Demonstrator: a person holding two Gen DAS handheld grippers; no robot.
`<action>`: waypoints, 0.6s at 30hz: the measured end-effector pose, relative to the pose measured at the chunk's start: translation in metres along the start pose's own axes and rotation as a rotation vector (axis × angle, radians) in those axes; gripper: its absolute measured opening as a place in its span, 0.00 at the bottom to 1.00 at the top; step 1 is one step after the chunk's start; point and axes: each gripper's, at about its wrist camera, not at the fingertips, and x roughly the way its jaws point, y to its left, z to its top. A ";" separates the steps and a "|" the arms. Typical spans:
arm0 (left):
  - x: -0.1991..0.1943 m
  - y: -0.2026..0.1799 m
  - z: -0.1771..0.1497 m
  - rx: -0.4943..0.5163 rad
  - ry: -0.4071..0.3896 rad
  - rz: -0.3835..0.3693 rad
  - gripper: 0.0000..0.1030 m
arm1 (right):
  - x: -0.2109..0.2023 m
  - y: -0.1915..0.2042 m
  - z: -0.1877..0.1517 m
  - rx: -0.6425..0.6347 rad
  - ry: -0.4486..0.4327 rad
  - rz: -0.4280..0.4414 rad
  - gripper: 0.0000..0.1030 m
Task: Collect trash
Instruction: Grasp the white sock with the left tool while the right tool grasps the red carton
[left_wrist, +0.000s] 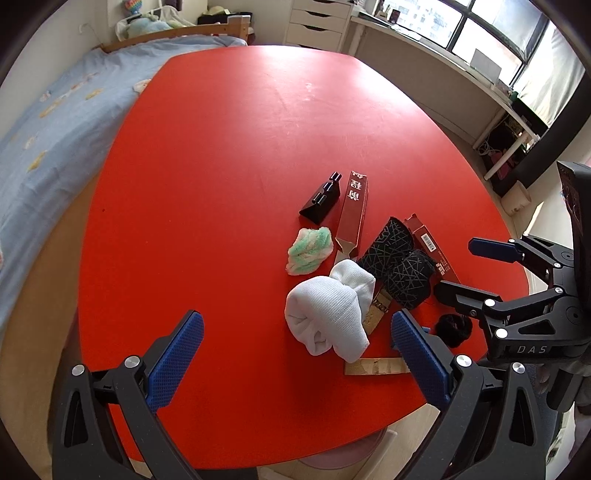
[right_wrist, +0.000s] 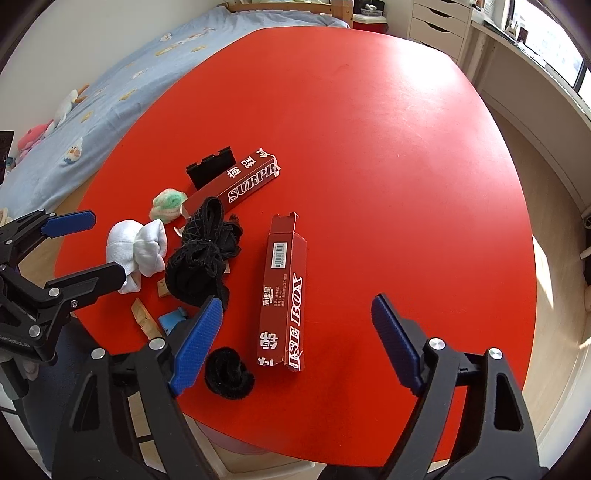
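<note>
Hovering over the red surface (left_wrist: 221, 184), both claws stand apart with nothing between the pads. The left claw (left_wrist: 295, 354) hangs near the white sock (left_wrist: 325, 314); the right claw (right_wrist: 295, 339) hangs above a red box (right_wrist: 284, 291), with a black scrunchie (right_wrist: 229, 373) beside its left pad. A second red box (right_wrist: 236, 184) lies further off, near a black stand (right_wrist: 210, 166), a green-white puff (right_wrist: 168, 203) and black socks (right_wrist: 203, 254). Cardboard scraps (right_wrist: 144, 317) lie near the surface's edge.
</note>
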 end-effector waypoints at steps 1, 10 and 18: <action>0.000 -0.001 0.000 0.002 0.001 -0.003 0.86 | 0.001 0.000 0.000 0.000 0.001 0.007 0.75; 0.000 -0.008 0.000 0.017 0.003 -0.018 0.43 | 0.005 0.006 0.000 -0.005 0.004 0.028 0.38; -0.006 -0.010 0.001 0.029 -0.021 -0.029 0.29 | 0.002 0.006 0.000 0.013 -0.010 0.041 0.23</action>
